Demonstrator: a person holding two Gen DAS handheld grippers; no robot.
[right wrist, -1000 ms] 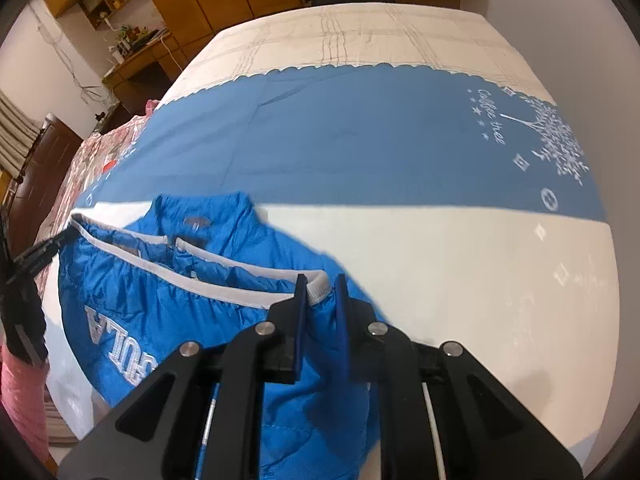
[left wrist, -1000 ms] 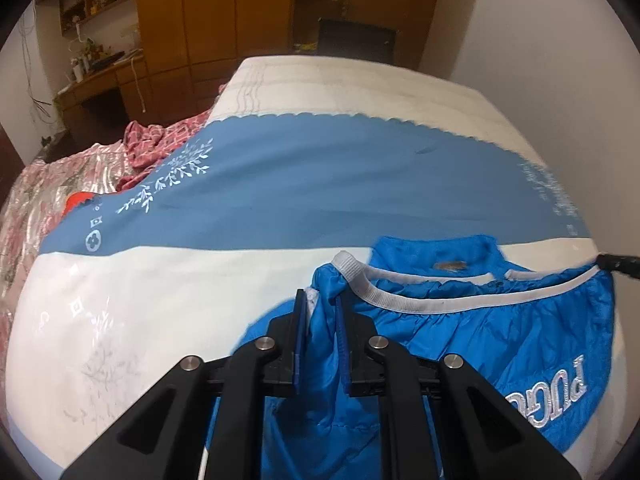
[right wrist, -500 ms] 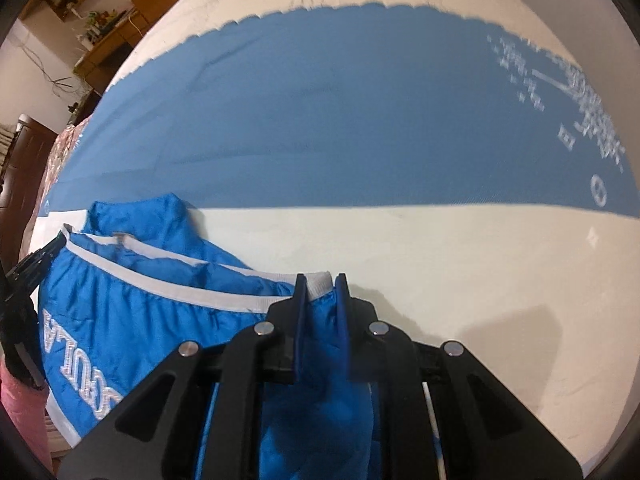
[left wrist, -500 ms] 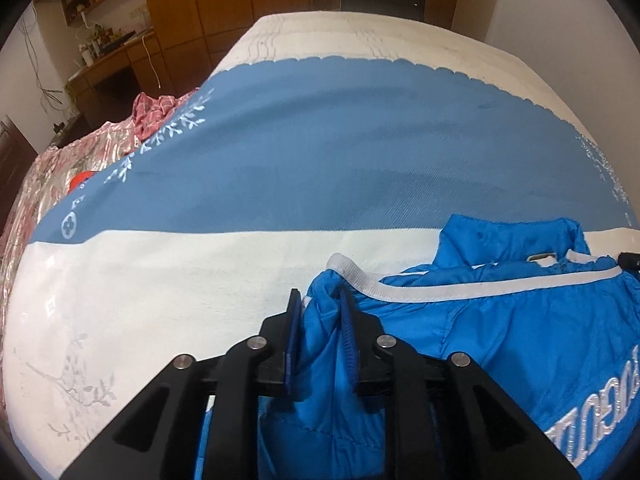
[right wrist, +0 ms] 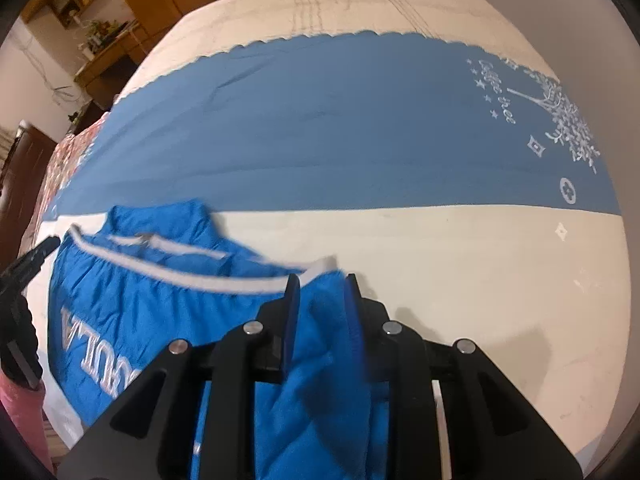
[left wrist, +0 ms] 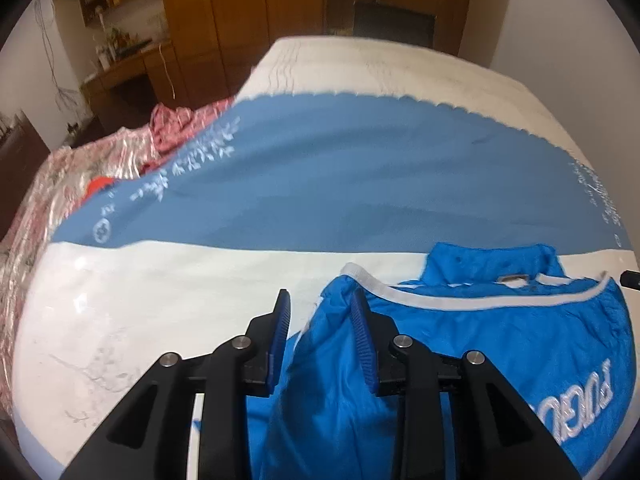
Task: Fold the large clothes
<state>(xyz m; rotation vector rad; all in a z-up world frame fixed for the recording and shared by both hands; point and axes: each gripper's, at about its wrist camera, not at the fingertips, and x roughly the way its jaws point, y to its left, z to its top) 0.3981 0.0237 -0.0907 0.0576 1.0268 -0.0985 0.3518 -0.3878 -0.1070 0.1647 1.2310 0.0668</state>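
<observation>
Jacket: a bright blue jacket [left wrist: 480,352] with a white-trimmed hem folded up toward its collar lies on the near, white part of the bed, its upper edge just short of the blue band.
Left gripper: the left gripper [left wrist: 322,344] has just been opening its jaws; the jacket's left corner stands between them, against the right pad, with a clear gap at the left pad, so it is released rather than pinched.
Right gripper: the right gripper [right wrist: 320,312] has likewise just been opening; the jacket's right corner sits between its parted jaws. The picture is blurred here, so I cannot tell whether either pad touches the cloth.
Left wrist view only: white lettering on the jacket's right half, upside down; pink and red patterned bedding [left wrist: 60,184] heaped beyond the bed's left edge.
Right wrist view only: lettering on the jacket's other half; a white tree print with script [right wrist: 560,120] on the blue band's right end; the other gripper's black frame at the left border.
Surface: a bedspread [left wrist: 180,300], white near the grippers, with a wide blue band across the middle and a scalloped edge, cream beyond.
Room: wooden wardrobes [left wrist: 240,20] behind the bed, a cluttered desk [left wrist: 120,68] with shelves at the left, plain pale walls.
</observation>
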